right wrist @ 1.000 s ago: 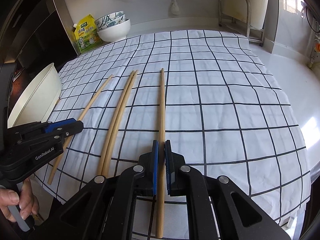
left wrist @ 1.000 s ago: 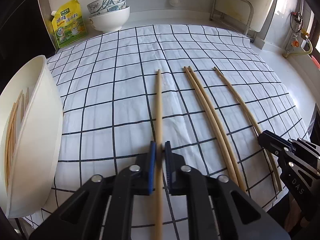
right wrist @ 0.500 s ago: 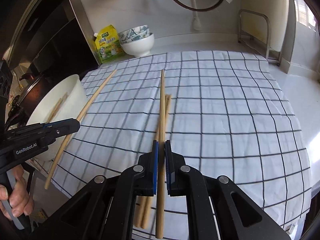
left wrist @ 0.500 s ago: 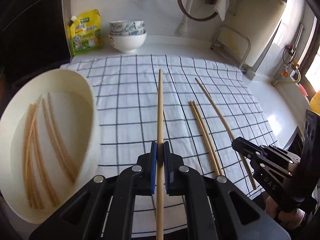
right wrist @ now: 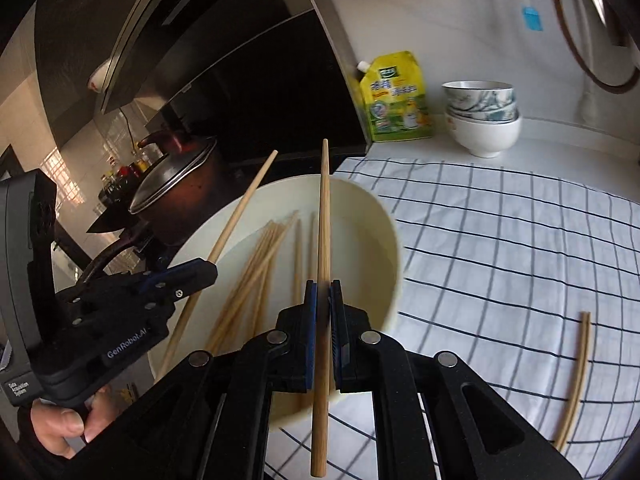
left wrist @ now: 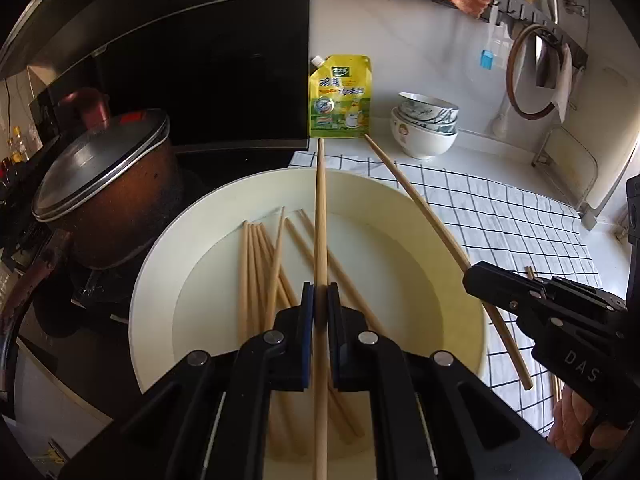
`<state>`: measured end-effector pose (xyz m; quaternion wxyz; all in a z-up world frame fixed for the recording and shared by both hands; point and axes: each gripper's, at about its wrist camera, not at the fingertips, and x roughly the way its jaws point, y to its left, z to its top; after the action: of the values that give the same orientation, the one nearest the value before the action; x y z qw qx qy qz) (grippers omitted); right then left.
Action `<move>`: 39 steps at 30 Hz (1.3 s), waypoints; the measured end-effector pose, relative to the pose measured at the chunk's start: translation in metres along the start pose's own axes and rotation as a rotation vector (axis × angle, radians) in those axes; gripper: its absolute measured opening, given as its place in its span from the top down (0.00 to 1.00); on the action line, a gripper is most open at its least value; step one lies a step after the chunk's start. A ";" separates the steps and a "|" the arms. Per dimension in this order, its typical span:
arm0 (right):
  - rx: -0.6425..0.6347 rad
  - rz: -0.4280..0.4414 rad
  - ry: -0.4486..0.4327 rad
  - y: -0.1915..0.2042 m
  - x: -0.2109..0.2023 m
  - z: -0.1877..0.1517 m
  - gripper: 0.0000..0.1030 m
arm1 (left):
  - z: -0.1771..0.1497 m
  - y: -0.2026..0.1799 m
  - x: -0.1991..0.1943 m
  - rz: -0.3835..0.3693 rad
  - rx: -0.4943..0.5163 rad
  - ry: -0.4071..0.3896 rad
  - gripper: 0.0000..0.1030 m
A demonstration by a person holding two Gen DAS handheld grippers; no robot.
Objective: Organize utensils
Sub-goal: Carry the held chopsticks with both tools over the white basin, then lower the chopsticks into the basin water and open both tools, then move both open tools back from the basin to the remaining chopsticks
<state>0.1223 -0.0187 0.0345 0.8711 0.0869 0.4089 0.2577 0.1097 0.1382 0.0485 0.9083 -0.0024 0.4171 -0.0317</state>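
Wooden chopstick (left wrist: pixel 320 216) clamped in left tool (left wrist: pixel 319 300), another chopstick (right wrist: pixel 323 240) clamped in right tool (right wrist: pixel 324 300), both over cream bowl (left wrist: pixel 460 280).

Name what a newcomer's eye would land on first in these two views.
Each hand-held gripper, left and right, is shut on one chopstick above the cream bowl, which already holds several. Left of the bowl sits a lidded pot; a chopstick pair lies on the checked cloth.

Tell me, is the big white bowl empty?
No. The bowl already has several chopsticks lying loose on its bottom, seen in both views.
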 end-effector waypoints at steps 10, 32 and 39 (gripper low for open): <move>0.016 -0.017 0.113 0.012 0.054 0.002 0.93 | -0.004 0.030 0.038 0.010 -0.019 0.063 0.92; 0.057 -0.104 -0.002 -0.016 -0.027 -0.039 0.89 | -0.022 -0.006 -0.006 -0.034 -0.021 -0.004 0.58; 0.106 -0.160 -0.031 -0.046 -0.063 -0.062 0.88 | -0.030 -0.046 -0.016 -0.098 0.018 -0.009 0.57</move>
<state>0.0593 -0.0944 0.0192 0.8893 0.1041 0.4139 0.1641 0.0734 0.0935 0.0425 0.9075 -0.0148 0.4122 -0.0799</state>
